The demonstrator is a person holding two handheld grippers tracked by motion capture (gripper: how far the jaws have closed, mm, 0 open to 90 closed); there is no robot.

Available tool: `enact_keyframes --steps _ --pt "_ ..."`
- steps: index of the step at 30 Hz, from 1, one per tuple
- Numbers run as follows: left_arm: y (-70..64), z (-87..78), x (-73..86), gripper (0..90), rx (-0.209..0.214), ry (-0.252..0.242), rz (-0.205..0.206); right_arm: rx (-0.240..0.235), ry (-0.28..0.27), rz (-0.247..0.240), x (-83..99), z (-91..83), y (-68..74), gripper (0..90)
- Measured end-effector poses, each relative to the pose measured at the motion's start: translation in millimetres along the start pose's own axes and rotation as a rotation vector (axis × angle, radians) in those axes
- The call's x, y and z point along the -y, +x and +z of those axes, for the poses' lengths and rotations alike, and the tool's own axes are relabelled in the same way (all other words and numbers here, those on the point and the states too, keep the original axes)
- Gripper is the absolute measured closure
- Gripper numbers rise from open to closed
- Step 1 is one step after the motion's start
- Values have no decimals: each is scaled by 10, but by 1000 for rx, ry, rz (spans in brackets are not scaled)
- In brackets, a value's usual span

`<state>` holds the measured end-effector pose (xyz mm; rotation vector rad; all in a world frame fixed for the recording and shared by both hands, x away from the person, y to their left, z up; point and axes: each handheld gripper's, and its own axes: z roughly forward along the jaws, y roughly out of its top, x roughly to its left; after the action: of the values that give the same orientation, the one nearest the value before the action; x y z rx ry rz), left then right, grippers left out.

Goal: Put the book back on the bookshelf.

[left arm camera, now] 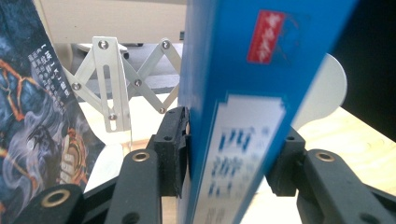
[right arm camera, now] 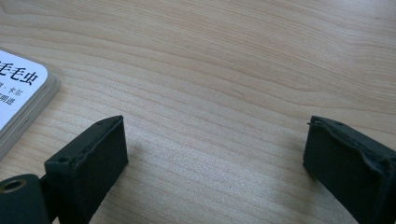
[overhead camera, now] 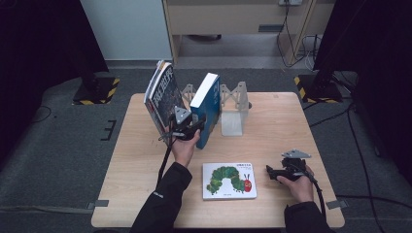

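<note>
Wooden table (overhead camera: pixel 145 194): left tongs (overhead camera: pixel 194 127) clamp upright blue book (overhead camera: pixel 206 104), spine vertical.

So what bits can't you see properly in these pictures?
- Blue book: left gripper view, the spine label is blurred and the top is cut off by the edge.
- Caterpillar book: right gripper view, only a corner shows, the left edge cuts off the rest.
- Dark book: high view, the cover writing is too small to read.

Dark-covered book (overhead camera: pixel 160 94) leaning tilted at the table's (overhead camera: pixel 272 131) far left. White expanding metal book rack (overhead camera: pixel 233 104) standing behind. Caterpillar picture book (overhead camera: pixel 229 180) lying flat near the front edge.
</note>
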<state>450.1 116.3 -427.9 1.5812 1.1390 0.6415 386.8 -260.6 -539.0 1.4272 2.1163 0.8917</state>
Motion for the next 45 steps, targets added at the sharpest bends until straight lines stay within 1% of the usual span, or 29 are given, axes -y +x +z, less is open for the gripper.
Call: enact_keyframes --steps 3,7,8,12,14,19,24,27,30,34,35,40,41,44,45 --pt "-1 -3 1 568 -6 -1 -1 1 -1 -2 0 0 1 66" --pt "-42 14 -8 581 -42 -4 10 0 0 -1 -1 0 0 65" --pt "-62 19 -4 583 -50 -4 2 0 0 -1 0 0 0 65" --pt "-104 53 -19 587 -82 -1 -1 0 0 -1 -1 0 0 65" --pt "-112 81 -28 587 -89 0 -8 0 0 -1 -1 0 1 65" --pt "-136 155 -57 585 -99 5 -5 -3 2 -3 -2 0 1 66" --pt "-164 228 -85 577 -98 12 -7 -4 0 -6 -3 1 0 66" --pt "-177 275 -108 572 -95 21 2 -5 0 -7 -4 2 0 66" --pt "-169 305 -112 564 -80 18 1 -5 0 -6 -4 2 0 65" --pt "-145 283 -68 553 -52 -2 17 -5 2 -4 -3 1 2 65" --pt "-138 266 -51 551 -43 -5 13 -5 1 -4 -3 1 2 65" --pt "-122 183 26 553 -25 16 16 -3 -2 -3 -3 3 5 65" --pt "-116 182 34 558 -25 24 13 -5 0 -5 -2 2 4 65" --pt "-104 194 38 564 -22 21 1 -3 -2 -4 -3 3 5 66" --pt "-110 195 37 563 -24 24 4 -3 -1 -2 -3 3 7 65"
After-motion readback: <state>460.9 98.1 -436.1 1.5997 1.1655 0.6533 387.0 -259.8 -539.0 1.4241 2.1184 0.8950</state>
